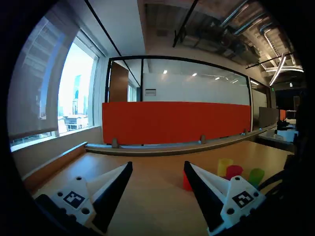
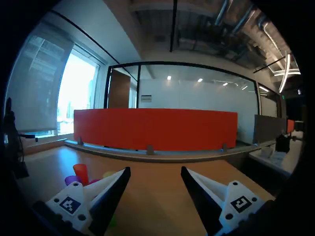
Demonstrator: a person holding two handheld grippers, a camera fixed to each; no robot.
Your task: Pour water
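In the left gripper view, a cluster of cups [image 1: 235, 172] stands on the desk [image 1: 157, 196] at 4 o'clock. A divider panel [image 1: 177, 122] stands along the desk's far edge at 12 o'clock, with a window [image 1: 76, 102] at 9 o'clock. In the right gripper view, the cups [image 2: 81, 173] stand at 8 o'clock.

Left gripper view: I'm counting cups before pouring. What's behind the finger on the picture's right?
A red cup pokes out beside that finger, mostly covered. A yellow cup, pink cup and green cup show beyond it, bases hidden. Contents can't be seen.
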